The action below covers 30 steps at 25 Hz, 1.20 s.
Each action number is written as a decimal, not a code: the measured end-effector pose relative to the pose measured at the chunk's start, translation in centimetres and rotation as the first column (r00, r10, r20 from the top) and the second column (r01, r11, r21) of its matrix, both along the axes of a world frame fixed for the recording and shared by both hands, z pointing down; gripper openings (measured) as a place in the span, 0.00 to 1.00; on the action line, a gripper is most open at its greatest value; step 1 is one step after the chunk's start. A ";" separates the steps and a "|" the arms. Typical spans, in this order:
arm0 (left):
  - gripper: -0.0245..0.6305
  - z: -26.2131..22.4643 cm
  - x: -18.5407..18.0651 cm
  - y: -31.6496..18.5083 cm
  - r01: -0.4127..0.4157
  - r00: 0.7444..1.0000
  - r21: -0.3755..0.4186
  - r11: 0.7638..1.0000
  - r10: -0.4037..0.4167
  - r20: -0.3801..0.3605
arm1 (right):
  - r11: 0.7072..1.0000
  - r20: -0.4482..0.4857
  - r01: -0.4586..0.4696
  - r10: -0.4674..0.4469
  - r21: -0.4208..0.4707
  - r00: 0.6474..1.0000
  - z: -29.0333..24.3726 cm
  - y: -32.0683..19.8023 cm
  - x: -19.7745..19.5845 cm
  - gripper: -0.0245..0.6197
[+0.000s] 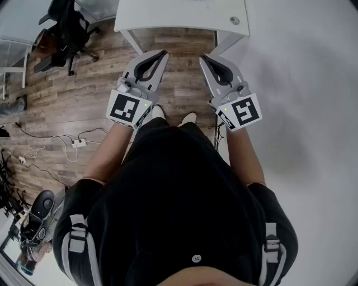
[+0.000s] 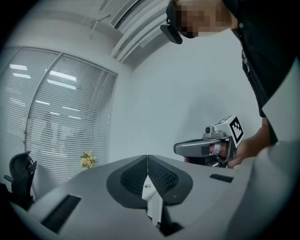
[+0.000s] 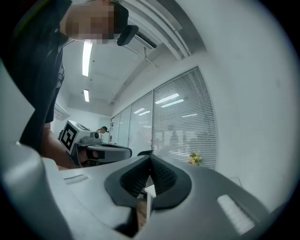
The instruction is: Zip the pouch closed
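- Pouch: none of the views lets me tell where it lies, which way it points or how its long axis runs.
- Writing: the only print is a black-and-white square pattern on the left marker cube (image 1: 127, 107) and the right marker cube (image 1: 241, 110). No letters or brand can be read.
- Left gripper (image 1: 163, 54): held level just short of the near edge of the white tabletop (image 1: 179, 17), tip toward it. Its jaws are pressed together with nothing between them; in the left gripper view its ribbed pads (image 2: 162, 176) meet along one seam.
- Right gripper (image 1: 204, 57): beside the left one but apart from it, also just short of the tabletop's near edge and pointing at it. Its jaws are likewise pressed together on nothing, and its dark pads (image 3: 164, 177) touch.
- Each gripper view shows the other gripper side-on, in a hand.
- Wooden floor (image 1: 84, 106): runs under the tabletop and below both grippers. The person's pale shoes (image 1: 158, 111) stand on it short of the tabletop.
- Small round fitting (image 1: 234, 20): set in the tabletop near its right corner.
- Black office chair (image 1: 64, 31): left of the tabletop.
- White power strip (image 1: 78, 143): on the floor with cables, well away from the tabletop, to the lower left.
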<state>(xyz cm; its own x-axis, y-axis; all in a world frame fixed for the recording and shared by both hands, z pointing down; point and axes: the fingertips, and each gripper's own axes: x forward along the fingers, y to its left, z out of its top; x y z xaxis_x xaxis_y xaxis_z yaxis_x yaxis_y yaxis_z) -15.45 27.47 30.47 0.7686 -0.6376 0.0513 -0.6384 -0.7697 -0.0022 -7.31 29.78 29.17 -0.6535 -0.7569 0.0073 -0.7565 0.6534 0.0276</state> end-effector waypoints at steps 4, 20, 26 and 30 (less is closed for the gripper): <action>0.05 -0.3 0.0 0.8 -0.001 1.000 0.000 1.000 0.001 -0.019 | 1.000 -0.029 0.003 -0.002 0.008 1.000 0.1 0.2 -0.8 0.05; 0.10 -0.2 0.8 1.6 -0.007 1.000 0.004 1.000 0.007 -0.014 | 0.998 -0.020 -0.058 0.058 -0.016 0.998 0.6 1.0 0.9 0.17; 0.23 0.3 1.4 1.7 0.011 1.000 -0.003 1.000 -0.011 -0.001 | 0.998 -0.010 -0.065 0.065 -0.019 0.998 0.8 1.2 2.3 0.24; 0.27 0.0 1.9 2.0 0.026 1.000 0.005 1.000 -0.026 0.005 | 0.998 0.002 -0.060 0.060 -0.022 0.998 0.8 1.6 3.1 0.27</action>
